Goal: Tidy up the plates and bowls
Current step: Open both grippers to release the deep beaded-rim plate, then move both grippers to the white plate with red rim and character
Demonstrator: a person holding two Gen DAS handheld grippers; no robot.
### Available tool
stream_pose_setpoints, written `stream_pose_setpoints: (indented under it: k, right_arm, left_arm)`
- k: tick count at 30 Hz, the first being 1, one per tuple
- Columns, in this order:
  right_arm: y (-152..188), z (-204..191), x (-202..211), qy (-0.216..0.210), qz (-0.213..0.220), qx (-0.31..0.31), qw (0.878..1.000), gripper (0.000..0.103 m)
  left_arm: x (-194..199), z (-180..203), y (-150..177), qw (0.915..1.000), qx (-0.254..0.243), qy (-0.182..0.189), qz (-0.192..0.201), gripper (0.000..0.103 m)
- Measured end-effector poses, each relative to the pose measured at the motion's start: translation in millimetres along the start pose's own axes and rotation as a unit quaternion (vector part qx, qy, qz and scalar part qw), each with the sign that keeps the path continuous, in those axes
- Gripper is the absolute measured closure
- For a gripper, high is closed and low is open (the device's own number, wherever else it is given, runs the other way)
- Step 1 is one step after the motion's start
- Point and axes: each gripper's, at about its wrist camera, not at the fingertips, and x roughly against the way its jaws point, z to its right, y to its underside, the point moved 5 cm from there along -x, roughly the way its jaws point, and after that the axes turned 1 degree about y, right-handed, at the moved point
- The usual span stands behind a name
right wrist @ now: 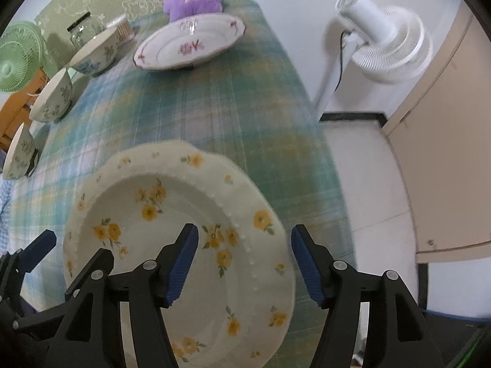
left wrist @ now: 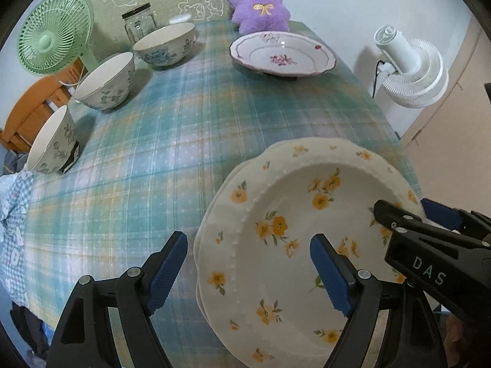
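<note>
A cream plate with yellow flowers (left wrist: pixel 285 214) (right wrist: pixel 172 214) lies at the table's near right, on top of another plate whose rim shows under its left side. My left gripper (left wrist: pixel 248 273) is open and straddles the left rim, one finger over the cloth and one over the well. My right gripper (right wrist: pixel 245 263) (left wrist: pixel 408 207) is open around the right rim, its pads clear of it. A pink-flowered plate (left wrist: pixel 282 53) (right wrist: pixel 190 41) sits at the far end. Three floral bowls (left wrist: pixel 167 47) (left wrist: pixel 107 81) (left wrist: pixel 53 141) line the left side.
A purple plush toy (left wrist: pixel 257 3) and a glass jar (left wrist: pixel 139 23) stand at the back. A green fan (left wrist: pixel 52 33) and an orange chair (left wrist: pixel 33 113) are off the left edge. A white fan (right wrist: pixel 383 43) and a beige cabinet (right wrist: pixel 445 153) stand right of the table edge.
</note>
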Motion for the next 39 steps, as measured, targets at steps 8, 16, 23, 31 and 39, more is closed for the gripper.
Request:
stream_pose_setpoints:
  k: [8, 16, 23, 31, 39]
  right_arm:
    - [-13.2, -10.2, 45.3, 0.007, 0.043, -0.012, 0.999, 0.035]
    - [-30.2, -29.1, 100.9, 0.005, 0.11, -0.002, 0.994, 0.035]
    - [-42.3, -36.3, 130.0, -0.001, 0.136, -0.01, 0.991, 0.035]
    - [-65.7, -44.3, 148.0, -0.003, 0.156, 0.005, 0.988, 0.035]
    - [-109.0, -46.5, 142.6, -0.025, 0.176, 0.034, 0.983, 0.035]
  left_arm:
    - [32.8, -11.8, -19.8, 0.9988, -0.005, 0.032, 0.038, 0.019]
    - [73.6, -23.1, -39.7, 0.9955, -0.008, 0.045, 0.083, 0.019]
    - [99.9, -29.3, -54.9, 0.9899, -0.009, 0.044, 0.134, 0.019]
    - [113.8, -32.5, -77.6, 0.9879, -0.008, 0.046, 0.147, 0.019]
    - [105.7, -28.7, -114.0, 0.9877, 0.012, 0.026, 0.154, 0.019]
